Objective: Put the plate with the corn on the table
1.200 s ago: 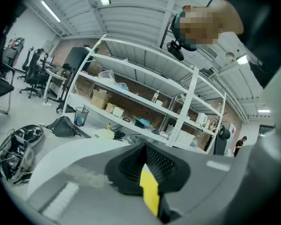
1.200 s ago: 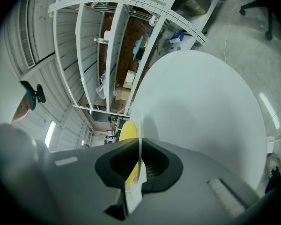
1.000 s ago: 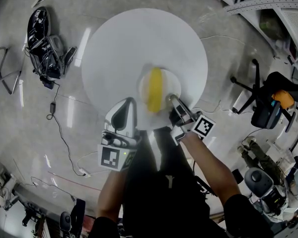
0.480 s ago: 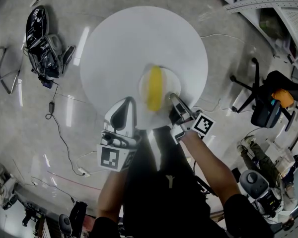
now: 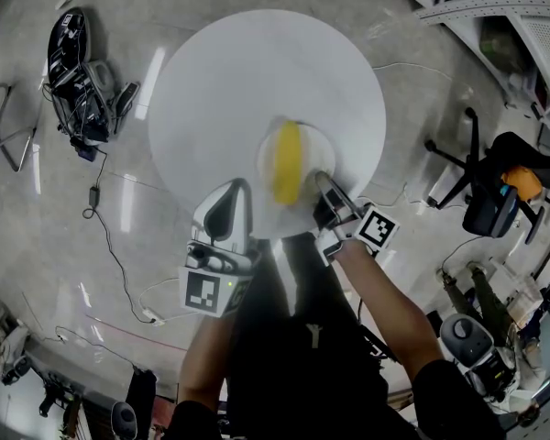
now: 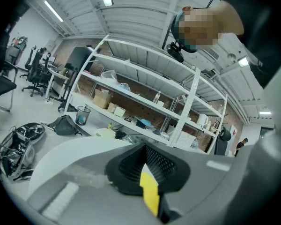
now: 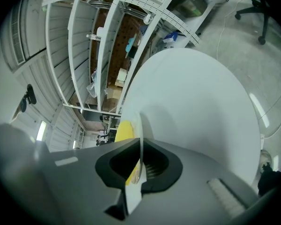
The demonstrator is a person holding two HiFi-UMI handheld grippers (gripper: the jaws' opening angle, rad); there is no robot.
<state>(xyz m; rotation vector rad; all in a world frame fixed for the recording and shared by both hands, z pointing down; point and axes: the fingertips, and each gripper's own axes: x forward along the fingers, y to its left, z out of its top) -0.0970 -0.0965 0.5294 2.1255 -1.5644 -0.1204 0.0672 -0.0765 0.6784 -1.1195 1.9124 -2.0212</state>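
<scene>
Corn (image 5: 287, 163), one yellow cob, lies along the middle of the small white plate (image 5: 317, 152). The plate is over the round white tabletop (image 5: 247, 81), close to the edge nearest to you and a little to the right of its middle. Your right tool (image 5: 320, 184) comes in from that near edge, and its jaws pinch the rim of the plate on the side nearest to you. In the right gripper view the thin rim (image 7: 140, 125) runs straight between the dark pads (image 7: 152, 168), with the cob (image 7: 124, 129) showing beside it. From these views I cannot tell whether the bottom of the plate touches the tabletop. Your left tool (image 5: 241, 191) hangs at the same near edge, just left of the plate and apart from it. Its jaws are pressed together.
</scene>
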